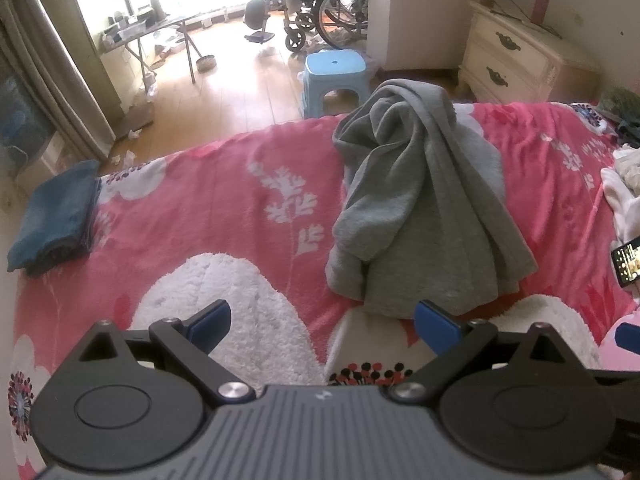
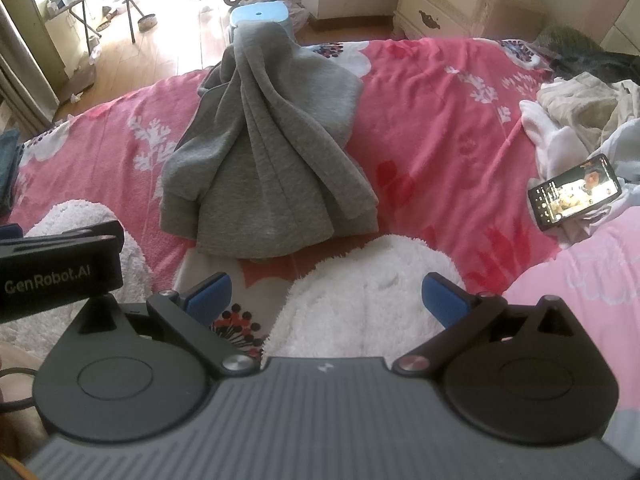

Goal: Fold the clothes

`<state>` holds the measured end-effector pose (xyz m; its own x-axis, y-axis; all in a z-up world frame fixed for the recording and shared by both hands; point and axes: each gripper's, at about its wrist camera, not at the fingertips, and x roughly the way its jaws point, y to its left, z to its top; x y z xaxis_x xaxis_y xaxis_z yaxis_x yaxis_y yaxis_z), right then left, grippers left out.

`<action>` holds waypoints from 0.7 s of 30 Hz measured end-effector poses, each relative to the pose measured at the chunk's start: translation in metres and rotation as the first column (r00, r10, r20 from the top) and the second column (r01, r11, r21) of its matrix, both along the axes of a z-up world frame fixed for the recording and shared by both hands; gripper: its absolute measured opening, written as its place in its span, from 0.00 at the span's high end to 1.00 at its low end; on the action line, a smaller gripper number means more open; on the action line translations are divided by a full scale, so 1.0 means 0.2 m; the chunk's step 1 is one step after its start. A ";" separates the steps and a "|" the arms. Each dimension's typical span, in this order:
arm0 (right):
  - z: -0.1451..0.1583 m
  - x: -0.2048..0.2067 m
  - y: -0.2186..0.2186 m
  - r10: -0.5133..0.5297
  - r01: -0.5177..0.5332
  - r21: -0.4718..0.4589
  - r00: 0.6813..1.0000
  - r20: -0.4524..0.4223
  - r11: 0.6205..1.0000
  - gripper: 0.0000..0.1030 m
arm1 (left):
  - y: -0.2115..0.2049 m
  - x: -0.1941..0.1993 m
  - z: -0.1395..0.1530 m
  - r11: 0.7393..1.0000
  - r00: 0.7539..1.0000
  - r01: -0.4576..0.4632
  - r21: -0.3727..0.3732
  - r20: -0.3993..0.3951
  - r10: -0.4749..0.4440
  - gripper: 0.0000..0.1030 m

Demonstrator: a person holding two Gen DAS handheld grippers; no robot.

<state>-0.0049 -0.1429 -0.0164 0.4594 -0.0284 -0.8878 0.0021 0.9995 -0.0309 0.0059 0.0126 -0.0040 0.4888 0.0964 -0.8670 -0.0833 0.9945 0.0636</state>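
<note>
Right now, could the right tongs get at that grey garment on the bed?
Probably yes. The right tongs are open and empty, and only bare blanket lies between them and the grey garment; nothing blocks the way.
</note>
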 end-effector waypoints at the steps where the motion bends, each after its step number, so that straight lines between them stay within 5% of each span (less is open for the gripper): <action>1: 0.00 0.00 0.00 0.002 -0.002 -0.001 1.000 -0.001 1.000 0.01 | 0.00 0.00 0.00 1.000 1.000 -0.001 -0.001 -0.001 0.001 0.04; 21: 0.00 0.00 0.02 0.006 -0.006 -0.008 1.000 -0.001 1.000 0.01 | 0.02 0.01 0.00 1.000 1.000 -0.014 -0.011 -0.005 0.014 0.04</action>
